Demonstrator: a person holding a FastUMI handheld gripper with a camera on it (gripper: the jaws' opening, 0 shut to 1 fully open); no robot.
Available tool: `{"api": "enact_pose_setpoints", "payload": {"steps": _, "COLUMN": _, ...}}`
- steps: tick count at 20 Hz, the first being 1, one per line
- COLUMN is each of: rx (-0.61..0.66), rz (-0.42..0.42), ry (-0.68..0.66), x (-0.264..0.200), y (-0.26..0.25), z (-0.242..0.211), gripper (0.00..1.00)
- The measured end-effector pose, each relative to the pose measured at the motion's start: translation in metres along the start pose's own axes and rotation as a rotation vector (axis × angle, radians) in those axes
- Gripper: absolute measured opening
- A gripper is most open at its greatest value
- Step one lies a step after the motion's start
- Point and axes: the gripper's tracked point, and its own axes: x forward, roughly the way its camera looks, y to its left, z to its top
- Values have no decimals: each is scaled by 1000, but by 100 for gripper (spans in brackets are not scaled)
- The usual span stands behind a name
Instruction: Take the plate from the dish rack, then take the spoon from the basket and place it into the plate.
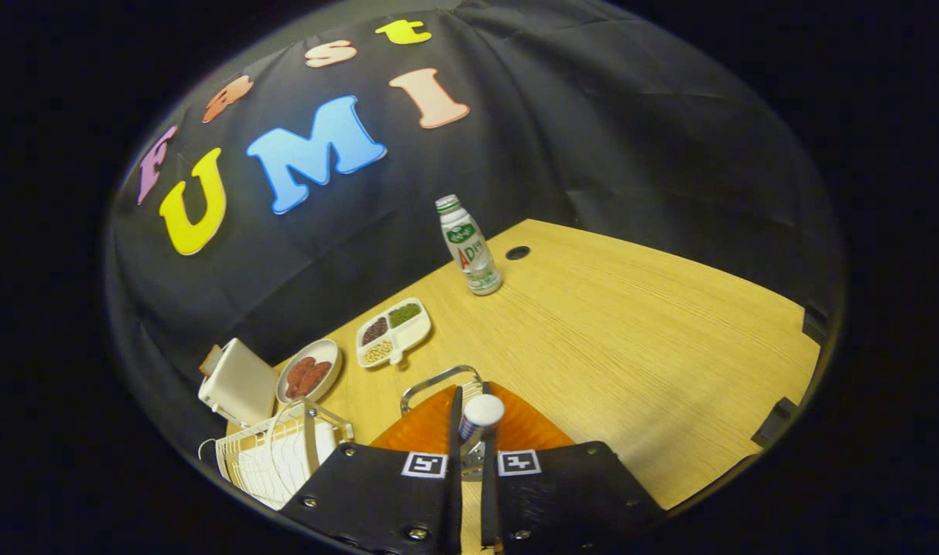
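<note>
Holding the spoon [481, 412] by its handle in nearly closed tongs [469, 432], I hover above the orange plate [431, 428] on the table [631, 347]; next I lower and release.

The tongs [469, 432] seem closed, fingers nearly touching.

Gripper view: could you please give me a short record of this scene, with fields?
gripper: shut on a white-ended item, apparently the spoon
under the fingers: orange plate
beside the fingers: white dish rack
beyond the fingers: divided dish, bottle
surface: wooden table
</note>
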Motion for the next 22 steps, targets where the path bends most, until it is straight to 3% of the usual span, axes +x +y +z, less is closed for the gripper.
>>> {"api": "enact_pose_setpoints", "payload": {"steps": 11, "rx": -232, "rz": -50, "ry": -37, "x": -17, "y": 28, "z": 38, "gripper": 10}}
{"api": "enact_pose_setpoints", "payload": {"steps": 17, "rx": -371, "rz": -112, "ry": -128, "x": -56, "y": 40, "z": 80, "gripper": 9}}
{"api": "enact_pose_setpoints", "payload": {"steps": 22, "rx": -480, "rz": -68, "ry": -198, "x": -104, "y": 82, "z": 95, "gripper": 9}}
